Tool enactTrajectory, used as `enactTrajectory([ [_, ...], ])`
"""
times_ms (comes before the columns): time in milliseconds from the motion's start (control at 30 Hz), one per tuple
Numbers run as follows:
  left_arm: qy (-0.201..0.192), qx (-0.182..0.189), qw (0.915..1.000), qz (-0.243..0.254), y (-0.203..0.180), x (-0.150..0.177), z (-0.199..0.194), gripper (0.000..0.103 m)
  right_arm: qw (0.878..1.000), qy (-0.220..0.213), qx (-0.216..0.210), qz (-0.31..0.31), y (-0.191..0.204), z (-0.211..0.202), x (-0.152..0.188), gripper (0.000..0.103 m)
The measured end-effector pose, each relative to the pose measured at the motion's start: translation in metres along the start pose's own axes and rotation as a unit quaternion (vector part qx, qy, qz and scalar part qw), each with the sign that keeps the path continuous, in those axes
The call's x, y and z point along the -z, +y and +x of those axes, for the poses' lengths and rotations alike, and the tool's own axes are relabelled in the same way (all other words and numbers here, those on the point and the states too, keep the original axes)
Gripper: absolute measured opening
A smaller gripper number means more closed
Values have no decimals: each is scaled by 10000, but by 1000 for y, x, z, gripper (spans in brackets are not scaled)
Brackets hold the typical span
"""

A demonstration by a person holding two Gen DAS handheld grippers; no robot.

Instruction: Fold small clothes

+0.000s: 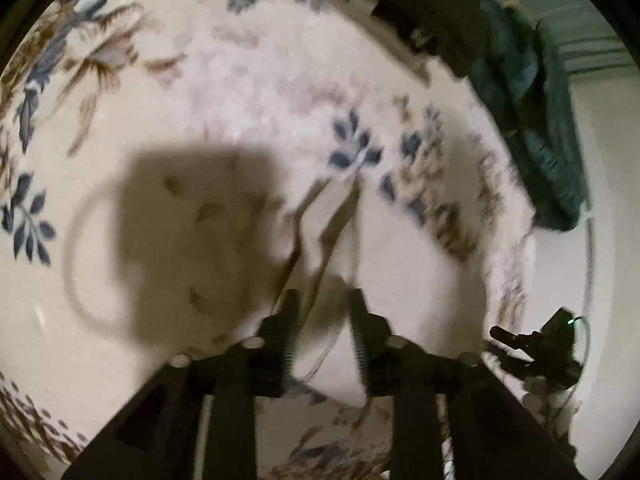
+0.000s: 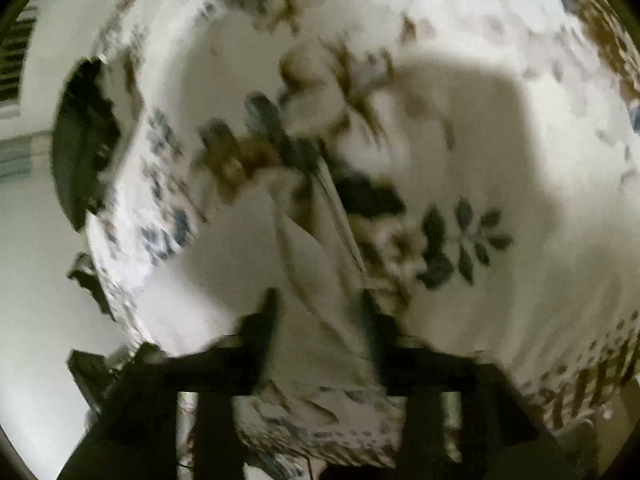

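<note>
A: Gripping noted on both sides. Left gripper: jaws narrowed onto a raised ridge of the floral cloth, white with blue and brown leaf print; a pinched fold runs up and away from between the fingers.

B: Right gripper?

A: Same condition. Jaws drawn in around a bunched pleat of the floral cloth, fabric filling the gap between the fingers. View is motion-blurred, so exact contact on each pad cannot be read.

B: Cloth location?

A: Spread over a pale surface, filling most of both views, with a blocky shadow cast on it. In the left wrist view, a dark teal garment lies bunched just beyond the cloth's far edge. The right gripper shows at lower right, at the cloth's edge.
</note>
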State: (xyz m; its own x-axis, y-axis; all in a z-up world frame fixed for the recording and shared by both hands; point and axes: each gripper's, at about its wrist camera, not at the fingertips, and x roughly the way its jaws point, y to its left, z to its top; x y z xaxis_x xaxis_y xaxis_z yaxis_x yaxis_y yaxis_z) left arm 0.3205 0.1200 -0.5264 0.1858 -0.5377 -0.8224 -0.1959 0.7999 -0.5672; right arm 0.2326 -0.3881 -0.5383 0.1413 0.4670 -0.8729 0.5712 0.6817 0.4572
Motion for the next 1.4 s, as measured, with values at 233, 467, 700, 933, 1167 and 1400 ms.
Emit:
enactTrajectory([
  [233,-124,262,9996,-14,-9,-47,32,53,9984,-67,-494,252,10,31,-43,61],
  [467,-107,-161,9986,490,-20,-62,61,6,9974,-625,-242,267,20,42,-55,1],
  [700,131,560,9982,-182,14,-76,53,8,9988,-185,-367,252,11,46,-64,13],
  [933,88,1203,9923,-288,34,-47,37,66,9951,508,-850,29,-13,46,-62,82],
  [1167,492,1558,9865,-151,24,-26,77,66,9798,1327,-1440,-409,-21,99,-49,84],
  [1400,305,1395,9897,112,-3,-28,89,23,9768,1331,-1555,-627,2,112,-42,33],
])
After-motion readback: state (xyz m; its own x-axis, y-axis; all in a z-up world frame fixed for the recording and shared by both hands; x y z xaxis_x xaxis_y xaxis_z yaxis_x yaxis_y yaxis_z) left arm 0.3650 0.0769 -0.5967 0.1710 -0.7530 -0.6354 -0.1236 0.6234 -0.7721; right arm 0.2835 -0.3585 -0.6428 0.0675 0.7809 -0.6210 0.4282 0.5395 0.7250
